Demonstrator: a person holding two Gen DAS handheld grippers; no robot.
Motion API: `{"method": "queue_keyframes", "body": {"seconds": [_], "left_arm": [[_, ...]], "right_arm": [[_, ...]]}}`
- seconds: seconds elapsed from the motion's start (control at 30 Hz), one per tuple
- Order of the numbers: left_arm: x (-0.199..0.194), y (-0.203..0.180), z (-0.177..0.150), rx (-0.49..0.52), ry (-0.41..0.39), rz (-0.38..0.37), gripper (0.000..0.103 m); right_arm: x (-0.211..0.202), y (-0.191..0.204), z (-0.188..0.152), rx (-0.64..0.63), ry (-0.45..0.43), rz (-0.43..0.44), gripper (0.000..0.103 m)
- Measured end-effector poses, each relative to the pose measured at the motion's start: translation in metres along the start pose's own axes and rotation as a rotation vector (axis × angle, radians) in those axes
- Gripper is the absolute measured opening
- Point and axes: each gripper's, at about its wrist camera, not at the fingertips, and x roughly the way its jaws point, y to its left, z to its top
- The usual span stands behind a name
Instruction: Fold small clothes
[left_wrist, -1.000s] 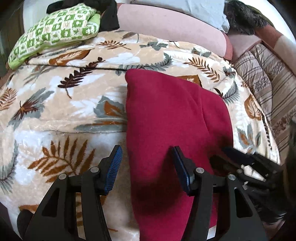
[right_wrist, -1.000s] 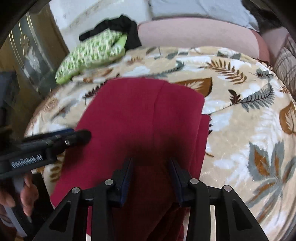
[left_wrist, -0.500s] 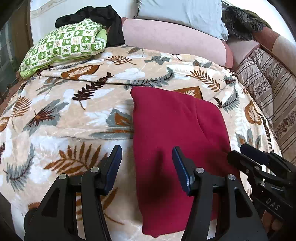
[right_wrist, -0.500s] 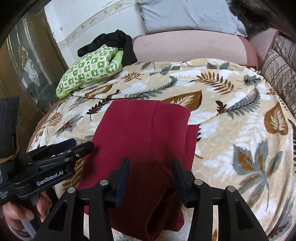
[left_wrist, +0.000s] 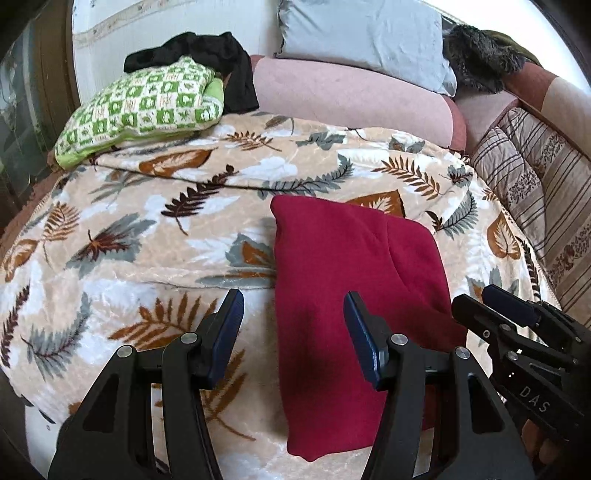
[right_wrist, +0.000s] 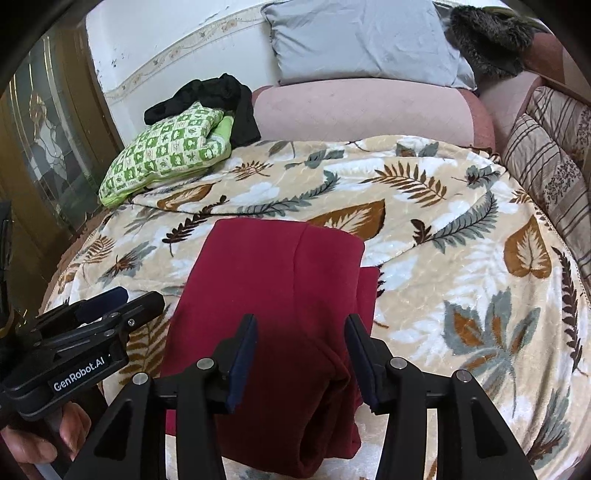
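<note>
Folded dark-red fleece garment (left_wrist: 354, 295) flat on leaf-patterned beige plush blanket (left_wrist: 147, 258), at twelve o'clock from black two-finger right gripper (right_wrist: 301, 345), just been spreading, nothing pinched, and one o'clock from spread, empty left gripper (left_wrist: 293, 325).

Folded dark-red garment (left_wrist: 343, 280) flat on leaf-print blanket (left_wrist: 147, 236)
</note>
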Motion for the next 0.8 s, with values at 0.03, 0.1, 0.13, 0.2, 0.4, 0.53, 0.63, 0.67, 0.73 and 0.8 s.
{"method": "queue_keyframes", "body": {"seconds": [0.03, 0.1, 0.13, 0.2, 0.4, 0.53, 0.63, 0.67, 0.73, 0.8], "left_arm": [[-0.0011, -0.0004, 0.0005, 0.001, -0.006, 0.000, 0.056], [-0.0037, -0.0006, 0.0009, 0.005, -0.018, 0.008, 0.056], [-0.0048, 0.0004, 0.0010, 0.006, -0.023, 0.014, 0.056], [-0.0065, 0.0011, 0.0017, 0.006, -0.031, 0.018, 0.056], [-0.0073, 0.0021, 0.0022, -0.001, -0.037, 0.026, 0.056], [-0.0070, 0.0034, 0.0018, -0.011, -0.036, 0.012, 0.056], [-0.0059, 0.0036, 0.0013, -0.012, -0.032, 0.023, 0.056], [-0.0056, 0.0034, 0.0012, -0.009, -0.033, 0.032, 0.056], [-0.0050, 0.0026, 0.0004, -0.003, -0.033, 0.046, 0.056], [-0.0045, 0.0026, -0.0003, -0.002, -0.032, 0.052, 0.056]], "right_arm": [[-0.0004, 0.0009, -0.0002, -0.003, 0.000, 0.001, 0.047], [-0.0017, 0.0027, -0.0004, -0.008, -0.003, 0.001, 0.048], [-0.0022, 0.0037, -0.0006, -0.010, -0.004, 0.001, 0.048], [-0.0024, 0.0056, -0.0009, -0.011, -0.005, -0.002, 0.048], [0.0004, 0.0066, -0.0014, -0.004, 0.014, 0.010, 0.051], [0.0010, 0.0082, -0.0020, -0.003, 0.012, 0.007, 0.052], [0.0017, 0.0081, -0.0020, -0.001, 0.014, 0.006, 0.052], [0.0020, 0.0080, -0.0021, 0.001, 0.015, 0.007, 0.052], [0.0026, 0.0068, -0.0016, 0.001, 0.016, 0.009, 0.052], [0.0038, 0.0065, -0.0022, 0.002, 0.019, 0.010, 0.053]]}}
